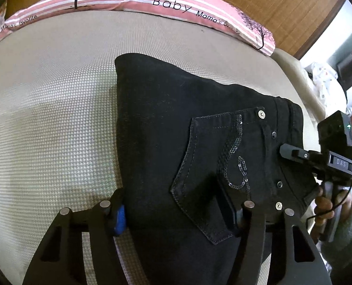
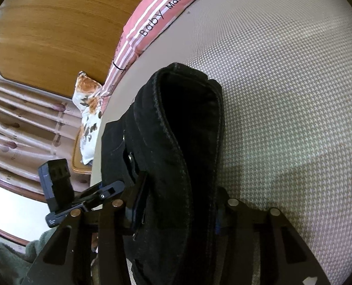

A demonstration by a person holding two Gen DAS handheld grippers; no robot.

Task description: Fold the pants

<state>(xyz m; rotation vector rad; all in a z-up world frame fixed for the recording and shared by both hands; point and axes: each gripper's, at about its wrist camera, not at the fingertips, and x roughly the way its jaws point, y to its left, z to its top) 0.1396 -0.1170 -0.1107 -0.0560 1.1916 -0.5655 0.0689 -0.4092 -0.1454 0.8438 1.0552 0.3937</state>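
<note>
Black pants (image 1: pixel 166 128) lie folded on a beige woven mattress (image 1: pixel 57 109), back pocket with sequin trim facing up. My left gripper (image 1: pixel 176 216) straddles the near edge of the pants; its jaws stand wide apart with cloth between them, not pinching. My right gripper (image 2: pixel 178 213) has the thick folded bundle of the pants (image 2: pixel 176 142) between its fingers, and they press on its sides. The right gripper also shows in the left wrist view (image 1: pixel 327 161) at the waistband end, held by a hand. The left gripper shows in the right wrist view (image 2: pixel 85 197) at the left.
A pink striped pillow (image 1: pixel 152 2) lies along the far edge of the mattress against a wooden headboard (image 1: pixel 270 0). A floral cushion (image 2: pixel 88 109) and curtains (image 2: pixel 21 123) are off the bed's side. The mattress edge (image 1: pixel 301 76) drops off at the right.
</note>
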